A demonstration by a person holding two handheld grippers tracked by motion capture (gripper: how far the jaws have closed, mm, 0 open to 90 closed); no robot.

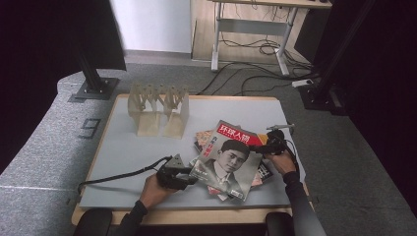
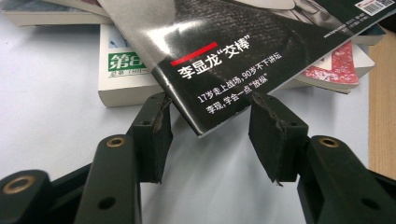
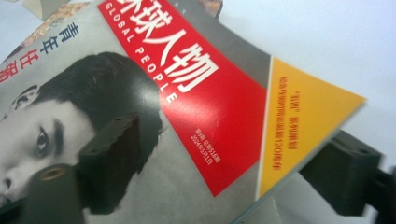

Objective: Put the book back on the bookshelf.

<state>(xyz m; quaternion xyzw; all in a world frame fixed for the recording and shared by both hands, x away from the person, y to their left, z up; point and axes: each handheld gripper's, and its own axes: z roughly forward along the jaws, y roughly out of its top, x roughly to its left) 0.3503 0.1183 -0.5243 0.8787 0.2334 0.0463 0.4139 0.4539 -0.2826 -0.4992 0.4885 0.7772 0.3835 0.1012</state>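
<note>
High view shows the top magazine point(image 1: 228, 160) on the stack point(image 1: 206, 140), right gripper point(image 1: 268, 146) pinching its upper corner, left gripper point(image 1: 189, 174) spread at its lower corner — lifted little yet, wooden rack point(image 1: 158, 110) empty.

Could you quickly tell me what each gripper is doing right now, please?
Left gripper: open, jaws astride the magazine's corner, not pinching it.
Right gripper: jaws above and below the magazine's edge; grip cannot be told.

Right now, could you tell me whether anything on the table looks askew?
Yes: the top magazine lies skewed across the stack of magazines, its corner overhanging the table between the left gripper fingers.
</note>
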